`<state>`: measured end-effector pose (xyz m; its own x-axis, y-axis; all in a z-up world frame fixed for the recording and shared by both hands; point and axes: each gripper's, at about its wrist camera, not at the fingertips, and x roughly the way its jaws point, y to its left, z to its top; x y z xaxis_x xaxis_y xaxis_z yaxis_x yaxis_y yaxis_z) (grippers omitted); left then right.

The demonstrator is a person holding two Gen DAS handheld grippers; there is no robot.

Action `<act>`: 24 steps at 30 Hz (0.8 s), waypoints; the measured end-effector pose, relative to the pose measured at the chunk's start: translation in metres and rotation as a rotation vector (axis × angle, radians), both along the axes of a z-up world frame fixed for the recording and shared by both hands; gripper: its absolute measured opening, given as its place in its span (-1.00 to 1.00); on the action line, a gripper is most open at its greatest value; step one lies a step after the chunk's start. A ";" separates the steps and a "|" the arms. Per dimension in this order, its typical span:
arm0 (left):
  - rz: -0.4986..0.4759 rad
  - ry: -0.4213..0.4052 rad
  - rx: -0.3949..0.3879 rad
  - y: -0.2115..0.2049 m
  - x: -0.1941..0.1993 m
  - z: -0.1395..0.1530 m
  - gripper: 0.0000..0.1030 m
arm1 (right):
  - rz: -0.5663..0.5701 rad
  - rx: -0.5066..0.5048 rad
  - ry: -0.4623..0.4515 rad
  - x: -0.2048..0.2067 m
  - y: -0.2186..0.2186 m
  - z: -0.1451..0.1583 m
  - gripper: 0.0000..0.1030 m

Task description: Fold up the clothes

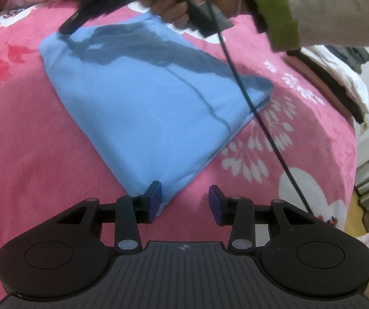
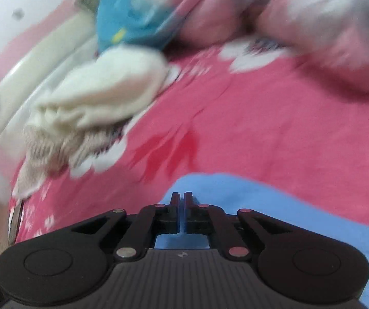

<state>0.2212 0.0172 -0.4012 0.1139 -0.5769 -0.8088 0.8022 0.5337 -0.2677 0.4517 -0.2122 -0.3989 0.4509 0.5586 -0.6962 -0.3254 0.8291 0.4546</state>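
A bed under a pink floral blanket fills both views, its surface carrying everything else; a folded light-blue garment lies flat on the blanket, one corner pointing towards the left tool; a loose heap of cream and beige clothes sits further up the bed, blurred, with a blue patterned piece behind it; a stack of folded clothes rests near the bed's edge; the right tool, held by a hand in a green-cuffed sleeve, has its jaws closed with nothing between them, its tip over the garment's far corner; the left tool stands part open, one pad at the near corner, gripping nothing.
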 end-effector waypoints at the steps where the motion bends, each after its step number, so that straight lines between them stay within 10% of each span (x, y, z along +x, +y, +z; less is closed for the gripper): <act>1: -0.003 -0.005 0.000 0.000 -0.001 0.001 -0.22 | -0.008 -0.024 0.020 0.008 0.008 -0.010 -1.00; 7: -0.013 -0.021 -0.023 0.004 -0.003 0.000 -0.22 | -0.363 -0.047 -0.079 -0.013 -0.040 0.028 -0.99; 13: -0.018 -0.020 -0.043 0.009 -0.001 0.000 -0.22 | -0.228 -0.177 0.044 -0.120 -0.077 0.078 -0.99; 19: -0.020 -0.047 -0.018 0.005 -0.006 0.001 -0.22 | -0.025 -0.209 0.207 -0.207 -0.058 0.053 -0.99; 24: 0.001 -0.064 0.053 0.005 -0.015 0.009 -0.22 | -0.180 -0.326 0.208 -0.244 -0.095 0.041 -0.98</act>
